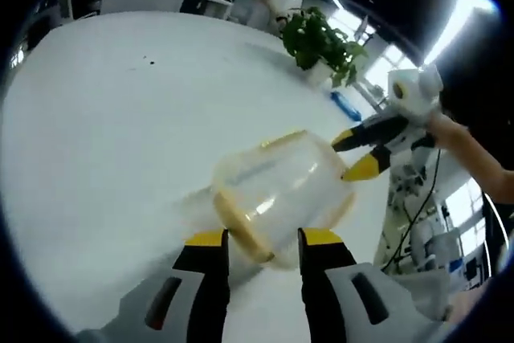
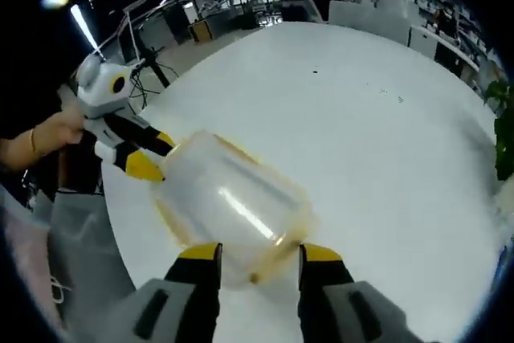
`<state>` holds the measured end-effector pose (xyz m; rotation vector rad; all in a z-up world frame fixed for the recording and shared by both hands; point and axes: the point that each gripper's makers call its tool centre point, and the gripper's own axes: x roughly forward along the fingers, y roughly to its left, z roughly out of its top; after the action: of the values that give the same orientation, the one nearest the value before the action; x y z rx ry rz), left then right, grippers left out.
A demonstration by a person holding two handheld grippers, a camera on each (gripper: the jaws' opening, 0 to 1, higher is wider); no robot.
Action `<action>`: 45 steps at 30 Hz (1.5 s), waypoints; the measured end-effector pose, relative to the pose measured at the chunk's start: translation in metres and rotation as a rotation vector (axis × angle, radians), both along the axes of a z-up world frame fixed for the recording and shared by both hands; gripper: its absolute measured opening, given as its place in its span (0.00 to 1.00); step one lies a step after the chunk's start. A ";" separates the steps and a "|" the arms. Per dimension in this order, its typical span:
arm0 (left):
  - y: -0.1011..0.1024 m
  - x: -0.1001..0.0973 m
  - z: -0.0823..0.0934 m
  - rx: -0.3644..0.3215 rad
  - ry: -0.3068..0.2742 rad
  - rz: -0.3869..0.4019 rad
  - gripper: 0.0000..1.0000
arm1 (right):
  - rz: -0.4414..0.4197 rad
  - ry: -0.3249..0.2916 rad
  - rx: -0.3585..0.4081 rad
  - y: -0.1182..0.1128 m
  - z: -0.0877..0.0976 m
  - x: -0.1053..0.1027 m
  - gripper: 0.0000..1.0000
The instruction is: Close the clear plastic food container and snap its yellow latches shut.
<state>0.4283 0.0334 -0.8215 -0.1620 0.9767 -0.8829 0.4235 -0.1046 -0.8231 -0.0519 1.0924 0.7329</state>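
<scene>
I hold the clear plastic food container (image 1: 277, 198) between my two claws over the white bench (image 1: 120, 134), one at each end, so I judge the pair is bracing it from both sides while the lid is squeezed home. In the left gripper view my left claw (image 1: 263, 238) rises from six o'clock with its jaws apart, their yellow tips straddling the near end of the container, where a yellow latch (image 1: 241, 226) curves across between them. I cannot tell whether the tips press it or merely flank it. At about two o'clock from the container my right claw (image 1: 361, 154) comes in, its jaws apart and its tips at the far end, touching or nearly so. A potted plant (image 1: 321, 42) stands well beyond, at one o'clock.

In the right gripper view the other claw sits at ten o'clock, held by a hand (image 2: 52, 134), its yellow tip against the far end. The container lies on its side directly ahead of my right claw, at twelve o'clock, its near end between the parted jaws, a yellowish rim running round it. Whether each latch is snapped down I cannot tell.
</scene>
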 end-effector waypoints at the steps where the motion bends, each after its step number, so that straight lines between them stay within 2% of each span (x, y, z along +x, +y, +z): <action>1: 0.000 0.001 0.000 -0.001 -0.001 0.001 0.31 | -0.003 0.009 0.000 0.000 -0.001 0.001 0.41; 4: 0.000 0.000 0.000 -0.001 -0.005 0.000 0.30 | -0.030 0.039 0.022 0.000 -0.002 0.001 0.41; 6: -0.002 0.000 0.001 0.015 -0.025 -0.012 0.29 | -0.023 0.036 0.020 0.001 -0.001 0.001 0.40; 9: -0.004 0.001 0.002 0.029 -0.026 -0.024 0.28 | -0.030 0.049 0.023 0.003 -0.002 0.001 0.39; 10: -0.004 0.000 0.001 0.031 -0.009 -0.020 0.28 | -0.042 0.063 0.032 0.003 -0.003 0.002 0.39; 11: -0.005 -0.001 0.001 0.039 0.003 -0.035 0.27 | -0.113 0.143 0.063 0.009 -0.005 -0.006 0.37; 12: -0.005 0.002 0.001 0.045 0.002 -0.032 0.27 | -0.090 0.099 0.060 0.008 -0.005 0.000 0.37; 13: -0.005 0.001 0.001 0.055 0.005 -0.046 0.27 | -0.051 0.099 0.031 0.007 -0.003 -0.004 0.37; 19: -0.005 0.001 0.001 0.055 0.004 -0.057 0.25 | -0.036 0.150 0.000 0.006 -0.002 -0.003 0.37; 20: -0.004 0.001 0.001 0.054 0.008 -0.047 0.25 | -0.037 0.152 0.000 0.006 -0.002 -0.003 0.38; 22: -0.004 0.004 0.001 0.045 0.033 0.037 0.24 | -0.041 0.152 0.002 0.006 -0.002 -0.003 0.37; 24: -0.002 0.006 0.000 0.011 0.056 0.091 0.21 | -0.054 0.147 0.004 0.007 -0.002 -0.003 0.38; 25: -0.002 0.004 0.000 -0.010 0.086 0.108 0.20 | -0.057 0.142 0.005 0.007 -0.002 -0.003 0.38; 26: -0.003 0.006 0.001 -0.045 0.074 0.124 0.18 | -0.064 0.112 0.032 0.010 0.000 0.004 0.38; 27: 0.000 0.003 -0.001 -0.031 0.055 0.094 0.18 | -0.063 0.128 0.019 0.006 0.001 0.002 0.38; 29: -0.002 0.002 -0.001 -0.027 0.015 0.086 0.18 | -0.068 0.111 0.026 0.004 0.002 0.003 0.38; 37: -0.004 0.004 -0.001 0.002 0.011 0.057 0.21 | -0.068 0.095 0.010 0.005 0.001 0.001 0.40; 39: -0.004 0.004 0.001 0.012 -0.017 0.052 0.21 | -0.074 0.071 0.019 0.002 0.001 0.000 0.40; 42: -0.004 0.006 0.003 0.054 -0.094 0.009 0.23 | -0.087 0.038 0.037 0.003 0.000 -0.001 0.41; 45: -0.005 0.008 0.005 0.086 -0.141 -0.014 0.24 | -0.093 0.004 0.025 0.003 0.001 0.000 0.41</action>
<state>0.4360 0.0287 -0.8170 -0.0197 0.8830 -0.8518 0.4235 -0.1018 -0.8217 0.0214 1.0825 0.6628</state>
